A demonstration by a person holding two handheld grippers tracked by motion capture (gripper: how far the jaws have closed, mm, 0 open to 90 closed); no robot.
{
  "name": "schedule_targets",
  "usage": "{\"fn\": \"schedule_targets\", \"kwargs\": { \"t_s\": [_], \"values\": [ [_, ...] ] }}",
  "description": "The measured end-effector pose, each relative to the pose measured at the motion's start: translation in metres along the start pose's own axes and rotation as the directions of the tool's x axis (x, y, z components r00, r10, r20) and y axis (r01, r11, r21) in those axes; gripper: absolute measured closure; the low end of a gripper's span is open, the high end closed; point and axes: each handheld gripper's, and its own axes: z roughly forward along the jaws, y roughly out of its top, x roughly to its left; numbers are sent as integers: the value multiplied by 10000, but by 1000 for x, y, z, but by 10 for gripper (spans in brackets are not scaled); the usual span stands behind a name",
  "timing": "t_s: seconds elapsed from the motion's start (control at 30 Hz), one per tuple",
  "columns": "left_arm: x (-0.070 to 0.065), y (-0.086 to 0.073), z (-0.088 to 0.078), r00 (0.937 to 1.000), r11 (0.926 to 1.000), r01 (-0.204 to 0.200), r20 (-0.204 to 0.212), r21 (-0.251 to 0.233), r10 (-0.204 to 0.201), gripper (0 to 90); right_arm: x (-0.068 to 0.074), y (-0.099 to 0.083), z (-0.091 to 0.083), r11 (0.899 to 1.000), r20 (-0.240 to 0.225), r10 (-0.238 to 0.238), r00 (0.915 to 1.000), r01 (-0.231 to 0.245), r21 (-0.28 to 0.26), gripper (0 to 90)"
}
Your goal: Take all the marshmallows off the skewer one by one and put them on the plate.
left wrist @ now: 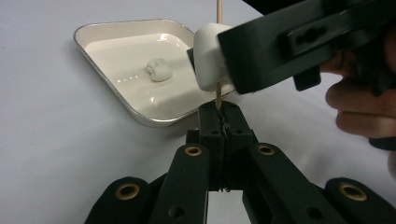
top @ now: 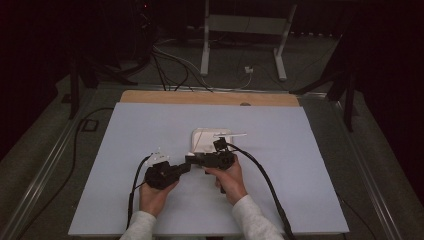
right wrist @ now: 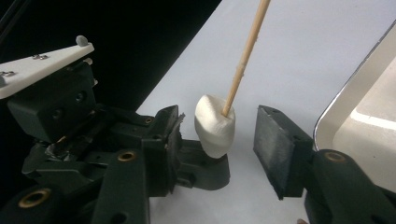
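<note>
Marshmallow (right wrist: 215, 126) between right claw (right wrist: 217, 140) pads, untouched | dish (left wrist: 140, 119) rim close

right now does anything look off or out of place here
Nothing stands out. The marshmallow sits threaded on the skewer held by the left claw, the right claw straddles it, and another marshmallow lies in the tray.

You are holding a thin wooden skewer (right wrist: 245, 51) upright, its lower end pinched above the desk. A white, soft-looking marshmallow (right wrist: 215, 126) is sitting threaded on it, low on the stick. Another marshmallow piece (left wrist: 159, 70) is lying in the cream dish (left wrist: 93, 35).
</note>
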Motion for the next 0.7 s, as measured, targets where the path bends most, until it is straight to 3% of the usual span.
{"fn": "schedule_targets", "kwargs": {
  "t_s": [0.3, 0.7],
  "values": [
    [-2, 0, 2, 10000, 10000, -33, 67, 86, 32, 900, -1, -3, 5, 9999, 17, 130, 9999, -130, 18, 713],
    [-3, 1, 2, 9999, 9998, -105, 48, 161, 104, 900, 3, -2, 2, 9999, 250, -116, 9996, 117, -65, 785]
  ]
}}
